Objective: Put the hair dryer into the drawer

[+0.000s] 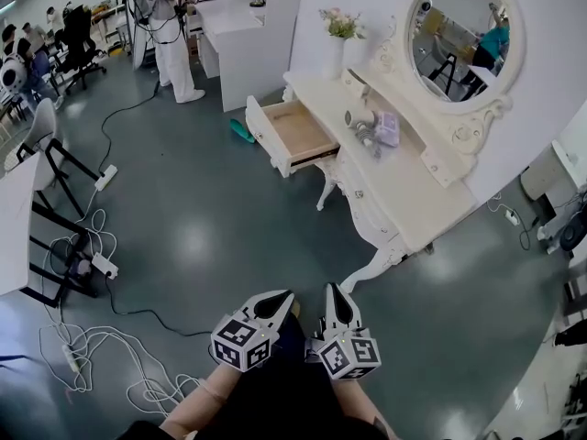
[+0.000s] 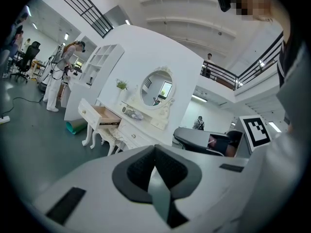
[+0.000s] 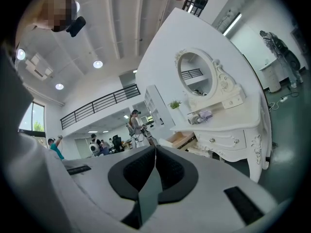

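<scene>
- The left gripper and the right gripper are held low in front of the person, side by side. Both point towards the dressing table.
- In each gripper view the jaws are pressed together with nothing between them.
- White cables lie tangled on the grey floor to the left.
- The dressing table's left drawer is pulled well out, and its pale wooden bottom is in plain view.
- A teal thing lies on the floor just beside the drawer's front.
- The hair dryer lies on its side on the table top, below the oval mirror and behind the open drawer. It is well apart from both grippers.
- The hair dryer looks pale grey. In the right gripper view its round dark mouth faces left.
- A lilac thing lies against it; what it is cannot be made out.
- A white vase of flowers stands at the far end of the table top.
- Further off, a person in white stands at a white counter.
</scene>
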Action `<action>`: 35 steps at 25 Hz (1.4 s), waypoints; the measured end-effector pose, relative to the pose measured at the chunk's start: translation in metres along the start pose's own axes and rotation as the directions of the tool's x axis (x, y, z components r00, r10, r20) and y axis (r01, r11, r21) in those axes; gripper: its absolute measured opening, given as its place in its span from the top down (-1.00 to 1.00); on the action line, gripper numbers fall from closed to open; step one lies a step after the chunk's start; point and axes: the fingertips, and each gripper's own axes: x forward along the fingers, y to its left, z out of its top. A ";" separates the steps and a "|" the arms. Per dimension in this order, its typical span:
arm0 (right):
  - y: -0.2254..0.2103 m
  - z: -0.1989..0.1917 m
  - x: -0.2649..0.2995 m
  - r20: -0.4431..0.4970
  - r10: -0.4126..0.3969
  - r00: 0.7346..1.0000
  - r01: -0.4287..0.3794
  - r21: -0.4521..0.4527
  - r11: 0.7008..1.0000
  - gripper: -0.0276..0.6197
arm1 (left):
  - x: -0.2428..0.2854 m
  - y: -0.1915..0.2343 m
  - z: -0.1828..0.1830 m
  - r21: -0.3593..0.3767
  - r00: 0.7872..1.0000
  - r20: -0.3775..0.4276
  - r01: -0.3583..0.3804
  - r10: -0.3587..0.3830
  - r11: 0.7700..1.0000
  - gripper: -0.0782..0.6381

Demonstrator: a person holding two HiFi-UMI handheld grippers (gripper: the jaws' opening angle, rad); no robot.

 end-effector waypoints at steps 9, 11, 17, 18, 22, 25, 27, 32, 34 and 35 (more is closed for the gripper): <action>-0.041 0.018 0.047 -0.004 -0.038 0.999 0.038 0.013 0.999 0.84 | 0.050 0.023 0.024 0.005 1.000 -0.010 0.002 -0.002 1.000 0.78; -0.046 0.022 0.059 -0.006 -0.039 0.999 0.039 0.006 0.999 0.84 | 0.060 0.030 0.030 0.000 1.000 -0.011 0.002 -0.002 1.000 0.78; -0.068 0.031 0.095 -0.014 -0.045 0.999 0.045 0.015 0.999 0.84 | 0.094 0.051 0.043 -0.017 0.999 -0.030 0.011 -0.011 1.000 0.78; -0.072 0.034 0.101 -0.013 -0.048 0.999 0.048 0.014 0.999 0.84 | 0.100 0.053 0.046 -0.013 0.999 -0.033 0.016 -0.016 1.000 0.78; -0.089 0.044 0.126 -0.008 -0.069 0.998 0.069 0.015 0.998 0.84 | 0.124 0.064 0.063 0.002 0.999 -0.035 0.030 -0.030 1.000 0.78; -0.099 0.050 0.141 -0.008 -0.080 0.997 0.080 0.018 0.997 0.84 | 0.140 0.071 0.077 0.008 0.999 -0.025 0.032 -0.032 0.999 0.78; -0.102 0.053 0.149 -0.011 -0.080 0.997 0.081 0.018 0.997 0.84 | 0.148 0.075 0.084 0.010 0.999 -0.021 0.030 -0.030 1.000 0.78; -0.112 0.055 0.166 -0.019 -0.070 0.997 0.070 0.015 0.997 0.84 | 0.165 0.084 0.090 -0.001 1.000 -0.020 0.022 -0.022 1.000 0.78; -0.117 0.055 0.172 -0.026 -0.066 0.997 0.066 0.014 0.998 0.84 | 0.171 0.085 0.090 -0.009 1.000 -0.022 0.018 -0.019 1.000 0.78; -0.120 0.056 0.174 -0.028 -0.063 0.998 0.063 0.013 0.998 0.84 | 0.174 0.086 0.089 -0.011 1.000 -0.023 0.016 -0.016 1.000 0.78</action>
